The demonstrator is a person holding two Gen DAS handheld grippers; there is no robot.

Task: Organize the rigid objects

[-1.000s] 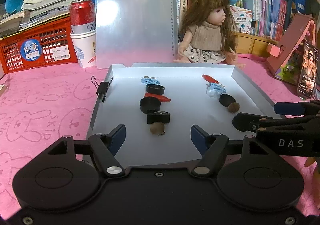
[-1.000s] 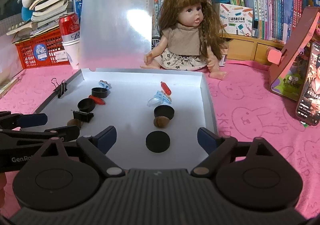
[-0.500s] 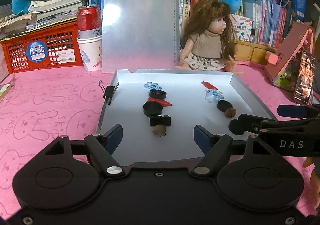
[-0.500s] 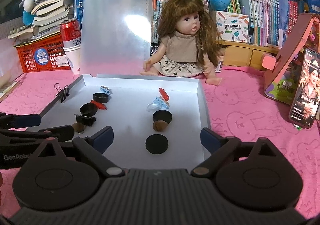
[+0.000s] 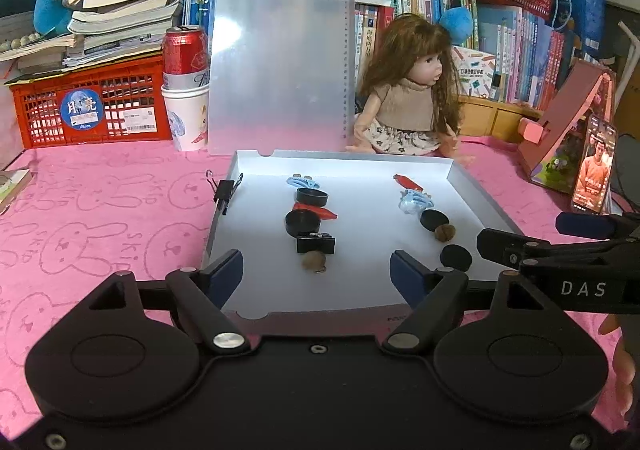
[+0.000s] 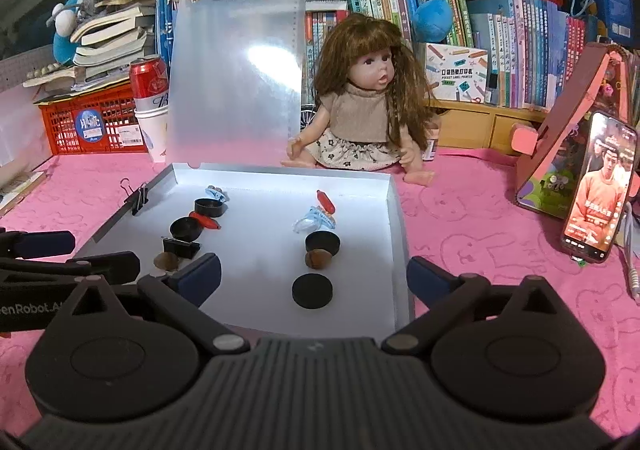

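Observation:
A white tray (image 5: pixel 360 292) lies on the pink cloth and holds two rows of small things. The left row is a blue gear (image 5: pixel 303 182), a black ring (image 5: pixel 312 196), a red piece (image 5: pixel 320 212), a black cap (image 5: pixel 303 222), a black binder clip (image 5: pixel 316 244) and a walnut (image 5: pixel 314 262). The right row is a red piece (image 6: pixel 325 201), a clear blue piece (image 6: pixel 314 220), a black cap (image 6: pixel 322 242), a walnut (image 6: pixel 318 259) and a black disc (image 6: pixel 312 290). My left gripper (image 5: pixel 316 276) and right gripper (image 6: pixel 313 275) hover at the tray's near edge. Both sets of jaws are opening, and neither holds anything.
A binder clip (image 5: pixel 224 190) is clipped on the tray's left rim. Behind the tray stand a clipboard (image 5: pixel 280 58), a doll (image 5: pixel 408 106), a red can in a paper cup (image 5: pixel 186 90) and a red crate (image 5: pixel 88 106). A phone (image 6: pixel 600 186) leans at the right.
Both grippers have drawn back from the tray and risen a little, and their jaws have widened. The black disc now shows in the left wrist view.

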